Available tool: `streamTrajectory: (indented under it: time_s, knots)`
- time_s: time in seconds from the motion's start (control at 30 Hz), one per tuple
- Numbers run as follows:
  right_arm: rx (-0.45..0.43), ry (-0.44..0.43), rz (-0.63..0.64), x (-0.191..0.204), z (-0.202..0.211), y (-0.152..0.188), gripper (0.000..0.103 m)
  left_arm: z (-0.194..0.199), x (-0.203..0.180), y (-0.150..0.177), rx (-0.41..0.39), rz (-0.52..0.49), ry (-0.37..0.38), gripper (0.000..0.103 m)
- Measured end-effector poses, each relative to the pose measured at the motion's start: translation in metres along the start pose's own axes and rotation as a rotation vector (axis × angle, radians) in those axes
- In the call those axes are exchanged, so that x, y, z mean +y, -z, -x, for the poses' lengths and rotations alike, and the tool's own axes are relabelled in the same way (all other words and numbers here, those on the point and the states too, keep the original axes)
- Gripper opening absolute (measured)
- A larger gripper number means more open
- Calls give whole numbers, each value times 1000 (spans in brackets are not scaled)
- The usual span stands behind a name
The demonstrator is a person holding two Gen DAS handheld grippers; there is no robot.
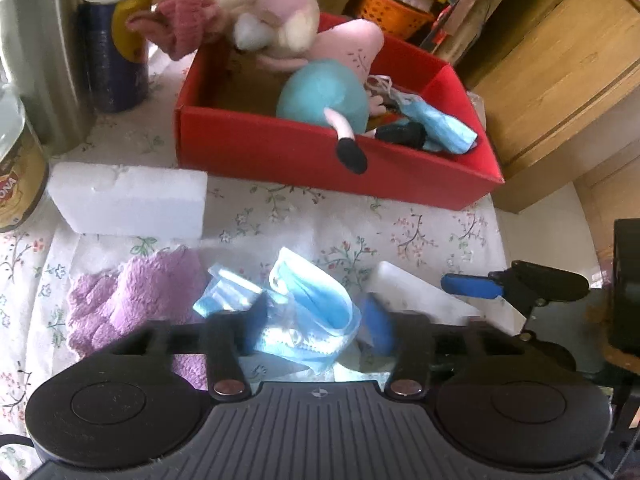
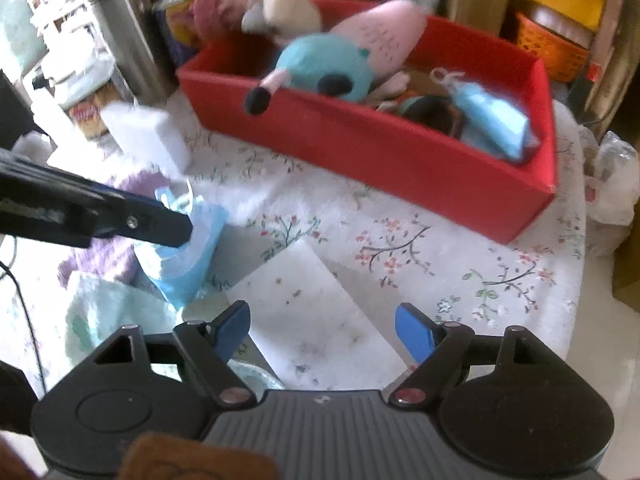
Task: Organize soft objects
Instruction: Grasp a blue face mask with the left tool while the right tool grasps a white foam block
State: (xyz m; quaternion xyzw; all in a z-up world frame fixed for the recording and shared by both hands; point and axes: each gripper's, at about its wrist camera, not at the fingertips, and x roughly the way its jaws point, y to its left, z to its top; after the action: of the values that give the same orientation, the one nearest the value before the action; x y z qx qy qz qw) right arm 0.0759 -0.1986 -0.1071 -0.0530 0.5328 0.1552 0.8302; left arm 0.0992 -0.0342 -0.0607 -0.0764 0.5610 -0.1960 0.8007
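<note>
My left gripper (image 1: 316, 320) stands around a crumpled blue face mask (image 1: 312, 304) on the floral tablecloth, its blue pads close on either side; it also shows in the right wrist view (image 2: 188, 240) pressed into the mask (image 2: 184, 264). My right gripper (image 2: 324, 328) is open over a white foam block (image 2: 308, 312), pads on both sides. A red box (image 1: 280, 152) at the back holds a plush doll (image 1: 320, 96), another blue mask (image 1: 440, 124) and a dark item. A purple fluffy cloth (image 1: 136, 304) lies left of the mask.
A second white foam block (image 1: 128, 200) lies left of the box. A drink can (image 1: 116, 40), a steel container (image 1: 36, 48) and a jar (image 1: 20, 168) stand at the left. Wooden furniture (image 1: 560, 60) is at the right. A pale green cloth (image 2: 108, 312) lies near me.
</note>
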Motion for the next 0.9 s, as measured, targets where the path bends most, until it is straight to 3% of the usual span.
streamTrajectory:
  time_s: [0.03, 0.13, 0.27, 0.33, 0.37, 0.4, 0.43, 0.5, 0.6, 0.7, 0.9]
  knots:
    - [3, -7, 7, 1, -2, 0, 62, -2, 0, 0, -2, 0, -7, 70]
    - [12, -22, 22, 4, -9, -2, 62, -13, -3, -1, 26, -9, -39, 77]
    - [2, -40, -27, -1, -10, 0, 63, -29, -6, 3, 89, 4, -16, 83]
    - [-10, -43, -49, -2, -8, 2, 56, -32, -6, 3, 93, 18, -16, 83]
    - [-11, -62, -53, -2, -5, 2, 51, -34, -4, 3, 93, 30, -10, 80]
    - [-6, -93, -67, -2, -3, 2, 38, -36, -2, 3, 91, 43, -11, 77]
    - [0, -107, -86, -1, -3, 2, 35, -37, -1, 3, 85, 46, -21, 71]
    - [-5, -109, -88, -1, 0, 3, 33, -35, -1, 2, 61, 44, -29, 48]
    - [-29, -152, -149, -11, 10, 4, 23, -27, 2, 1, 41, 61, 29, 42]
    - [-66, -185, -212, -22, 23, 3, 11, -23, 1, 0, 32, 51, 41, 40]
    - [-100, -210, -279, -34, 32, 1, 0, -16, 6, -3, 21, 94, 76, 38]
